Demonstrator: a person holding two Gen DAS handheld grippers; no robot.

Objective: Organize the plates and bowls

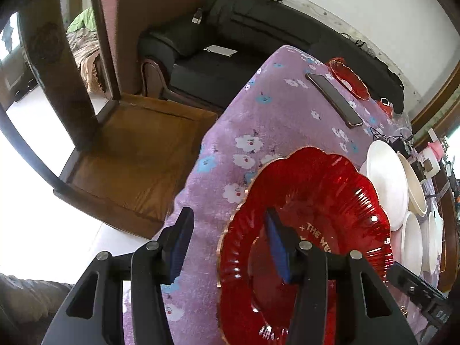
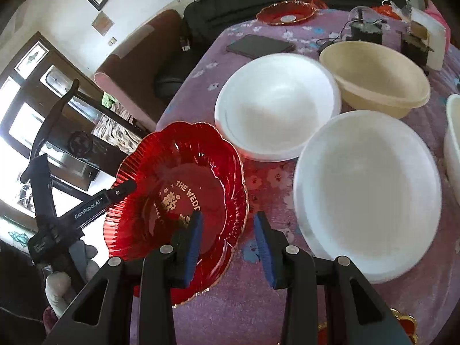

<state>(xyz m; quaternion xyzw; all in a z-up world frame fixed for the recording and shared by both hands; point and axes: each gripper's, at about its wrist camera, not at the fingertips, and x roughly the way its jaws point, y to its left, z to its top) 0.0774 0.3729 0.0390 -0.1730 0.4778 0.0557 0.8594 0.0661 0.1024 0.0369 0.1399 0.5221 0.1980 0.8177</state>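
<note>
At table edge, red plate (image 2: 184, 201) straddled by both grippers: left (image 1: 227, 247) and right (image 2: 227, 244) released, seemingly; close squarely on rim.

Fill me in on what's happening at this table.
A person is sorting dishes with two handheld grippers. Both the left gripper and right gripper are open, each straddling the rim of the red plate on the purple floral cloth. Two white bowls and a cream bowl sit beside it.
</note>
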